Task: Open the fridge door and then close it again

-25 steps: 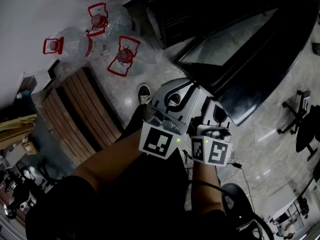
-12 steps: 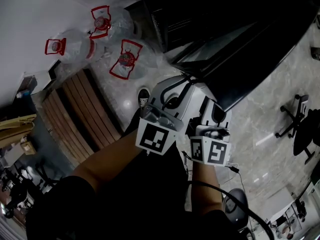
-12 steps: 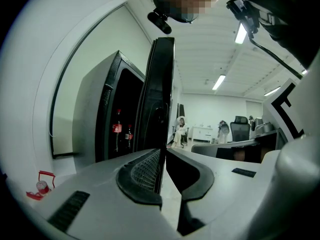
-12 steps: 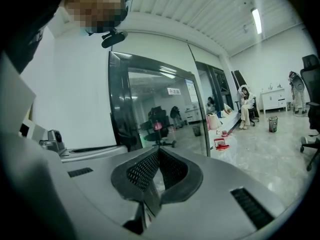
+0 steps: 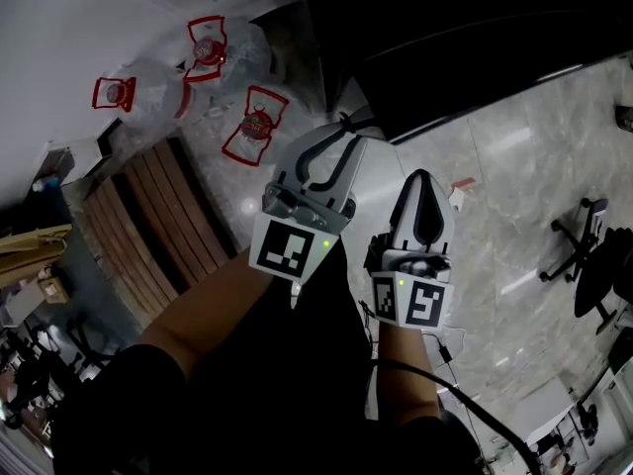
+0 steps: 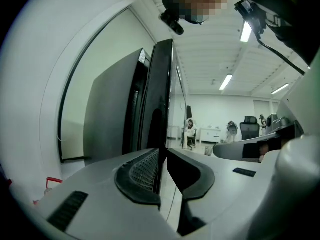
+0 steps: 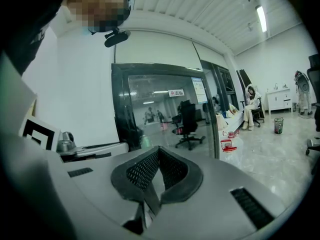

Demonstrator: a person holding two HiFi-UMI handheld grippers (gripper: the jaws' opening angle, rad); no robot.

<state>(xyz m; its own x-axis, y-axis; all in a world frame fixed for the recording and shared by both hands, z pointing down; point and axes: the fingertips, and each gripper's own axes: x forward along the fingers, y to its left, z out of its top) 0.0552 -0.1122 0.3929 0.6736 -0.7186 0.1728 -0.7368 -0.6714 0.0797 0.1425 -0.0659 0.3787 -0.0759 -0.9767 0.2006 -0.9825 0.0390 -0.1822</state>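
- Your left gripper (image 6: 163, 153) has its jaws a narrow slit apart, holding nothing. The tall black glass-fronted fridge door (image 6: 163, 84) stands edge-on just beyond them, so a careless push could wedge a tip into the seam.
- Your right gripper (image 7: 159, 151) has its jaws pressed together and empty, facing the glass. A forward jab could scratch it.
- Whether the door has sealed can't be told. Left ajar, the task fails.
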